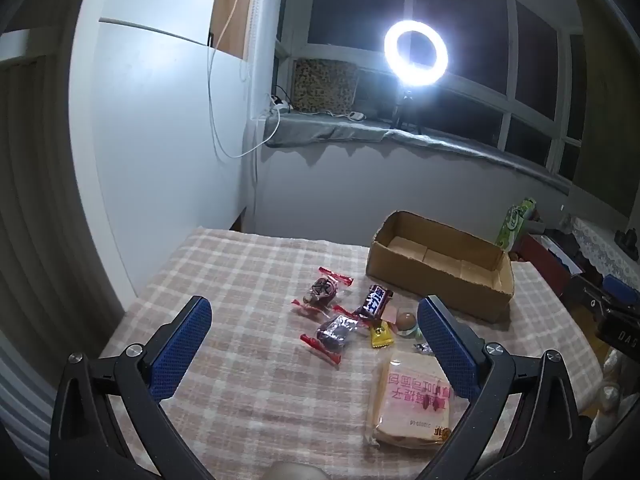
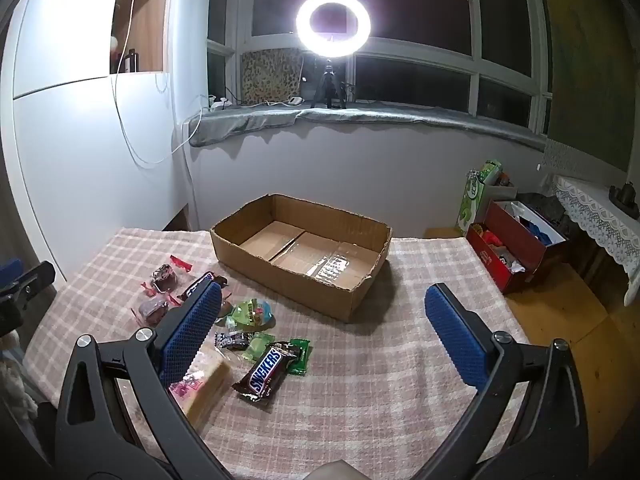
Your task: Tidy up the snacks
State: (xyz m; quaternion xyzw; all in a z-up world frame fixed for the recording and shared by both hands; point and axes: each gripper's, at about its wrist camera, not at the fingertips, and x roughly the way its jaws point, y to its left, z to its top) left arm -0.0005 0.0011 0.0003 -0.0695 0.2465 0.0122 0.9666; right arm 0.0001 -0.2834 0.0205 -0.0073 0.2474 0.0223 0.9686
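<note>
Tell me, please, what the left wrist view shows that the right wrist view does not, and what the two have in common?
Only the left wrist view shows the yellow candy and the printed face of the sandwich pack. Only the right wrist view shows the large Snickers bar, the green wrapper beside it, and the red box on the floor. Both show the empty cardboard box, the red-ended candies, the checked tablecloth, the ring light, and open fingers holding nothing.

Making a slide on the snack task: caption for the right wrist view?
Open right gripper above scattered snacks, a Snickers bar nearest, cardboard box waiting empty behind.
</note>
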